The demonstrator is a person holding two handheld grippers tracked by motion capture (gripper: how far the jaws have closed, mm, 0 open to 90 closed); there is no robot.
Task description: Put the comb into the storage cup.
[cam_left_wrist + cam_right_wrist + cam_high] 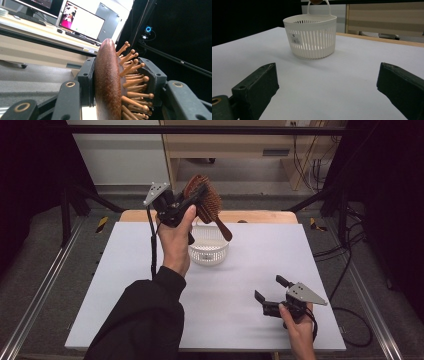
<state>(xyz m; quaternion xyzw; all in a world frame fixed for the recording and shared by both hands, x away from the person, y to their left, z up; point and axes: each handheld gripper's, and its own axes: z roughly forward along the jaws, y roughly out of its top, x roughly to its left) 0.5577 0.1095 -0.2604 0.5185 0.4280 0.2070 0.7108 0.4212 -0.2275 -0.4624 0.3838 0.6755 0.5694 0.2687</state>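
Left gripper clamped on brush head, one jaw on wooden back, other on bristles; brush held in air above basket, handle pointing down toward it. Right gripper wide, holding nothing, resting low on table, well apart from basket. Step in hand, likely: carrying brush to basket. Next move calls for lowering handle-first inside rim, then opening jaws.

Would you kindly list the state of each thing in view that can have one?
Hairbrush: lifted above the basket, clamped by its head, handle slanting down.
Left hand-held gripper: shut on the hairbrush.
Right hand-held gripper: open, holding nothing, low over the table.
Basket: upright on the table; what the high view shows of its inside looks empty.
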